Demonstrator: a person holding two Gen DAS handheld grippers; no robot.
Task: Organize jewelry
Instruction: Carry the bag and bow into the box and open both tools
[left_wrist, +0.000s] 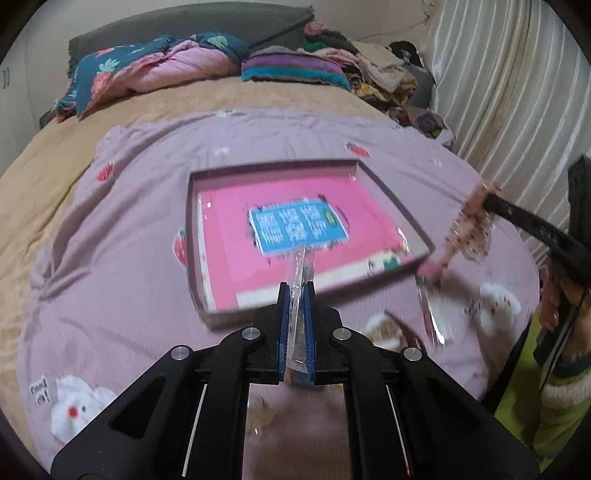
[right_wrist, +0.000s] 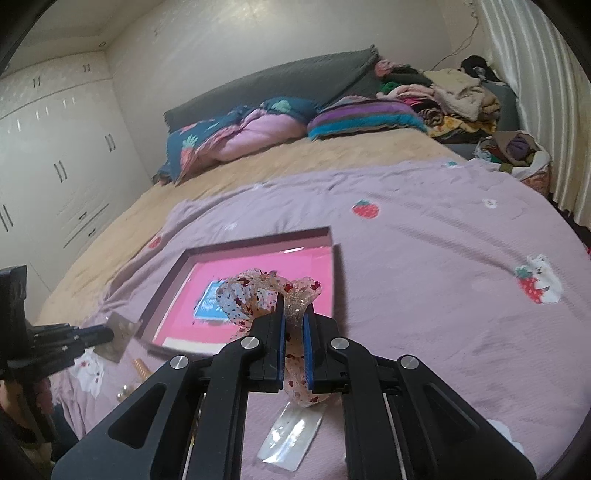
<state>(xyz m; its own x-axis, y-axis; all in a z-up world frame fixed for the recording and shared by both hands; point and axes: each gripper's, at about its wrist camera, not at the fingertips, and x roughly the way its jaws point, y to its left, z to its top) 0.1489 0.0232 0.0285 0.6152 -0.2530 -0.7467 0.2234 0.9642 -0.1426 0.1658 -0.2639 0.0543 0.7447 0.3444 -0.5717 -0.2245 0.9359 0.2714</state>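
Gripping: left gripper (left_wrist: 296, 291) clamps a clear plastic sachet (left_wrist: 300, 273).
Right gripper (right_wrist: 294, 321): pinches a sheer red-dotted ribbon bow (right_wrist: 258, 295).
Tray: dark-rimmed pink-lined box (left_wrist: 399, 206).

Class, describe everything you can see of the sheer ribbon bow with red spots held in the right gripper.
The sheer peach ribbon bow with red spots looks like thin glittery mesh, gathered in loose loops. It is pinched between the blue pads of the right gripper, which is shut on it; loops stand above the fingers and a tail hangs below. It is held off the lilac bedspread, in front of the dark shallow box with a pink lining.
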